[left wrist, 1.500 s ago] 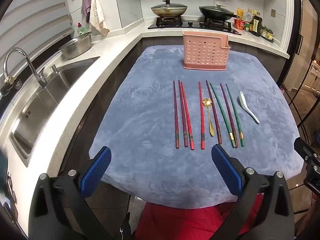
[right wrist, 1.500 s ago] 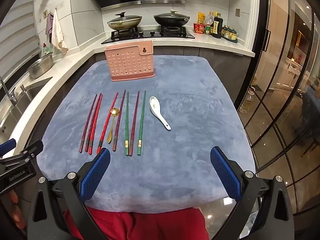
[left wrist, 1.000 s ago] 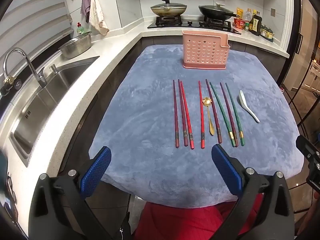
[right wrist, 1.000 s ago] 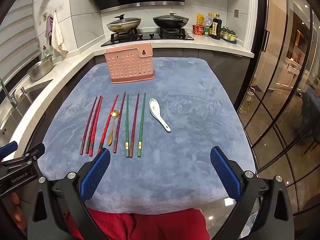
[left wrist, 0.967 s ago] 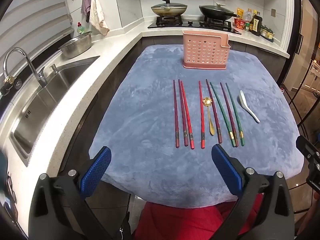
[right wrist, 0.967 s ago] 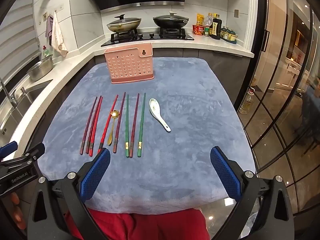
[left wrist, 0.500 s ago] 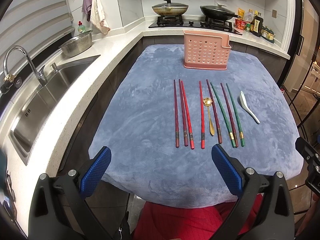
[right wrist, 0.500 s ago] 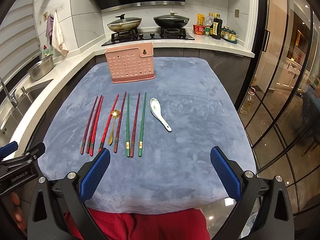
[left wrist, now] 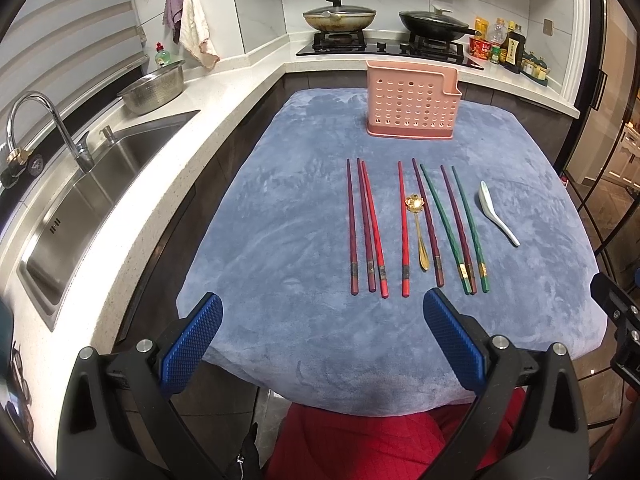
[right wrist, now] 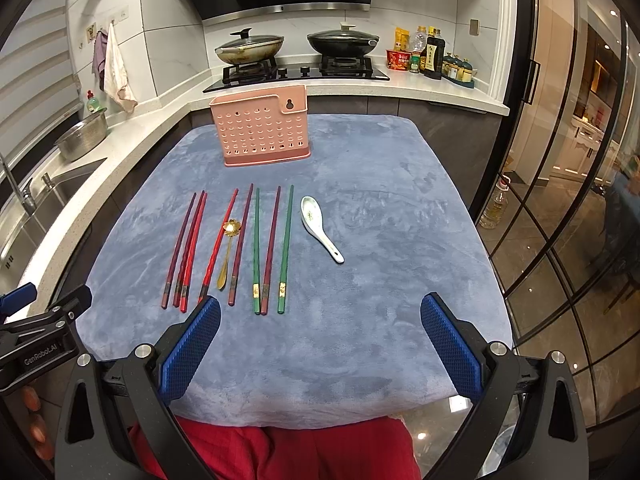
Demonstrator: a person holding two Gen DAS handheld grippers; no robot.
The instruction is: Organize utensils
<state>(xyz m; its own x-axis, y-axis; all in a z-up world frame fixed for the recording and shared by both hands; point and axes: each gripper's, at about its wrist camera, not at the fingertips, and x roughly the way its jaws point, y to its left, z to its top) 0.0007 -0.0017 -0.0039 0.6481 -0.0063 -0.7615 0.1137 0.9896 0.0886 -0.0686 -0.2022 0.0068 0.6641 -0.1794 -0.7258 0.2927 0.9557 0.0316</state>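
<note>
Several chopsticks, red, maroon and green (left wrist: 402, 228) (right wrist: 256, 250), lie side by side on a blue-grey cloth (left wrist: 288, 240) (right wrist: 380, 240). A gold spoon (left wrist: 418, 232) (right wrist: 227, 252) lies among them. A white ceramic spoon (left wrist: 496, 213) (right wrist: 320, 228) lies to their right. A pink perforated utensil holder (left wrist: 412, 106) (right wrist: 260, 130) stands behind them, empty as far as I see. My left gripper (left wrist: 322, 340) is open and empty at the cloth's near edge. My right gripper (right wrist: 320, 340) is open and empty, near the chopstick ends.
A steel sink (left wrist: 92, 196) with a tap (left wrist: 48, 120) and a colander (left wrist: 154, 88) lie to the left. A hob with two pans (right wrist: 292, 50) and bottles (right wrist: 432, 56) stand behind the holder. Glass doors (right wrist: 560, 200) stand to the right.
Both grippers have shifted very slightly; the view has edged a little. The utensils and holder have not moved. Both grippers stay open.
</note>
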